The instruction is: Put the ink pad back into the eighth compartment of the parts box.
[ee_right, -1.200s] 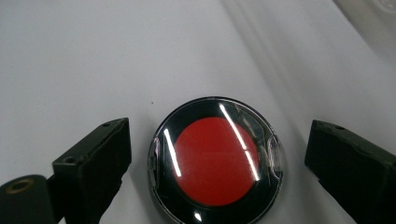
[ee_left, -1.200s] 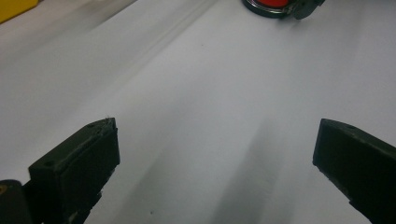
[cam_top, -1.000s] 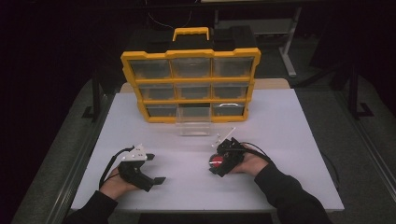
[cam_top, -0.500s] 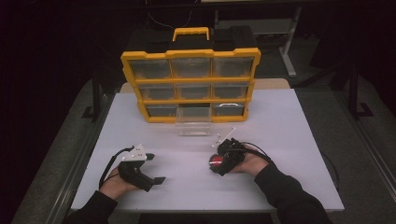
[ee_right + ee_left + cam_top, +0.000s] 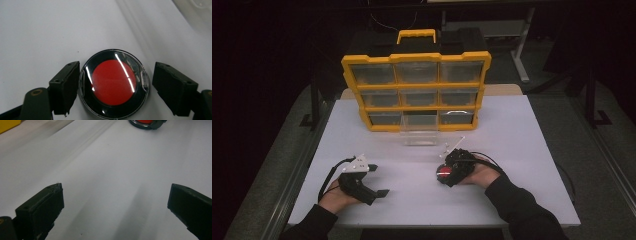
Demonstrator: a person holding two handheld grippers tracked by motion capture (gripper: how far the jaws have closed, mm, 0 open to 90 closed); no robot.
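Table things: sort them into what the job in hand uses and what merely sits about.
In use:
- round red disc, lying between the jaws of the right gripper
- clear drawer, pulled out of the yellow organizer

Idle:
- left gripper, open over bare white table

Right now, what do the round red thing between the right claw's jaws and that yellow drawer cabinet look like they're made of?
Round red thing: likely plastic, a matte red disc under a clear glossy cover in a black ring; bright streaks of glare cross it. Yellow drawer cabinet: probably moulded plastic, an opaque yellow frame with see-through drawers; the contents are too dim to tell.
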